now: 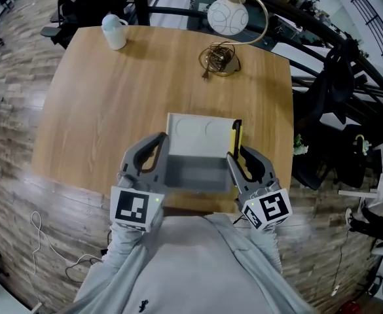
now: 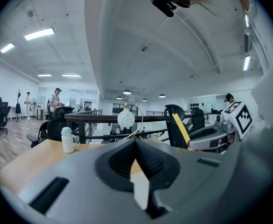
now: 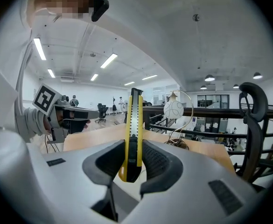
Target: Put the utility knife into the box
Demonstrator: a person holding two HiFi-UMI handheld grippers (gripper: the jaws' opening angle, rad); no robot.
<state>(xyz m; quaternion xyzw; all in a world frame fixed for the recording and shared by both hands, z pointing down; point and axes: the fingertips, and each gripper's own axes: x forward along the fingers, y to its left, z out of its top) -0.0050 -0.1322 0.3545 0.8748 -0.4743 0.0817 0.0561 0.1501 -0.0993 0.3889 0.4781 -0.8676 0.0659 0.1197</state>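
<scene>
While the right gripper (image 3: 134, 149) clamps the yellow-and-black utility knife (image 3: 135, 118) upright by the open grey box (image 1: 198, 175) (presumably for lowering in), the left gripper (image 2: 136, 146) sits closed, empty.

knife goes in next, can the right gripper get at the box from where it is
Probably yes. The right gripper, jaws shut on the knife, hangs beside the right wall of the open box with nothing between them; the left gripper sits at the left wall, out of the way.
</scene>
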